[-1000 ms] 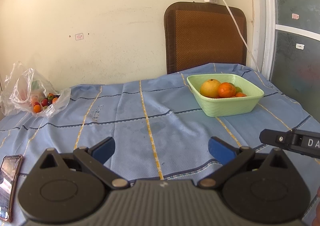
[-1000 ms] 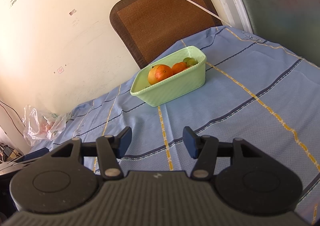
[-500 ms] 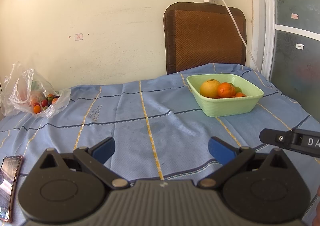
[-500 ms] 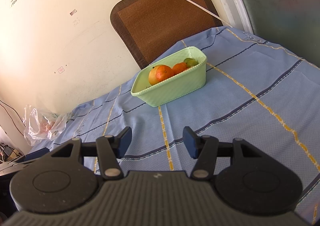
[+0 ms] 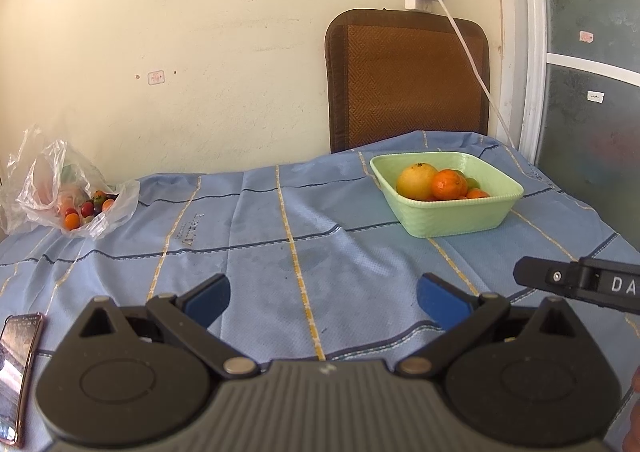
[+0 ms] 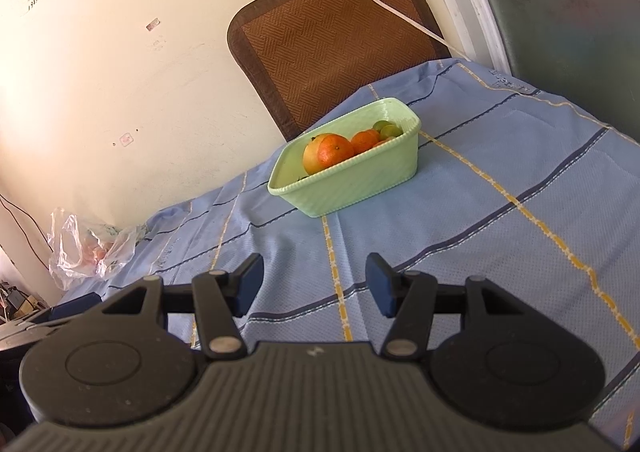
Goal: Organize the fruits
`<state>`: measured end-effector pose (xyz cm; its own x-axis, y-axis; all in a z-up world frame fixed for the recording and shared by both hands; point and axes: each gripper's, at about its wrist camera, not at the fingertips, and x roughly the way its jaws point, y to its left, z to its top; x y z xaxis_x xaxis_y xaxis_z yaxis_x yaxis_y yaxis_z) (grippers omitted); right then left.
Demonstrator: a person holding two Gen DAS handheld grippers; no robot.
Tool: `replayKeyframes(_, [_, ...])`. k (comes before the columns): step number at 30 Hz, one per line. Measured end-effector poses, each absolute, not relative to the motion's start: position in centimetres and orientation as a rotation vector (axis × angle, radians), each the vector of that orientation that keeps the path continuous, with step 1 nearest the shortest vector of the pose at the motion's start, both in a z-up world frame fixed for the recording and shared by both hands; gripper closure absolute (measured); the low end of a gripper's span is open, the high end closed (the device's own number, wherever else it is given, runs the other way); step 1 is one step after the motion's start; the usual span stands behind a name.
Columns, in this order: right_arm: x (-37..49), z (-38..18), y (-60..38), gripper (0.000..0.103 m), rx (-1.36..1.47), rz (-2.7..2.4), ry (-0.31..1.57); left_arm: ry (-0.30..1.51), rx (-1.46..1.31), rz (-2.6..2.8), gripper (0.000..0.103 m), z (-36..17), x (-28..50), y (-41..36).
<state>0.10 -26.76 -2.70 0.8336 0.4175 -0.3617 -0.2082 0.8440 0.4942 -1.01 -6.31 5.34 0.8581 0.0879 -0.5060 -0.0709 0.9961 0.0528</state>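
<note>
A light green basket point(image 5: 452, 216) stands at the far right of the blue tablecloth and holds a yellow-orange fruit point(image 5: 416, 180), oranges point(image 5: 448, 184) and small green fruits. It also shows in the right wrist view point(image 6: 360, 180). A clear plastic bag point(image 5: 60, 192) with small red and orange fruits lies at the far left; it also shows in the right wrist view point(image 6: 88, 248). My left gripper point(image 5: 324, 294) is open and empty above the near middle of the cloth. My right gripper point(image 6: 316, 284) is open and empty, near the front, short of the basket.
A phone point(image 5: 18, 368) lies at the near left edge. A brown chair back point(image 5: 404, 80) stands behind the table against the wall, with a white cable point(image 5: 468, 48) hanging across it. A glass door point(image 5: 592, 92) is at the right.
</note>
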Motion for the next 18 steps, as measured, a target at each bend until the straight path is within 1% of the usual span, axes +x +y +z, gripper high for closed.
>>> replayKeyframes(18, [0.11, -2.78, -26.81, 0.044, 0.456, 0.345, 0.481, 0.518, 0.036, 0.083, 0.0, 5.35, -1.15, -6.23])
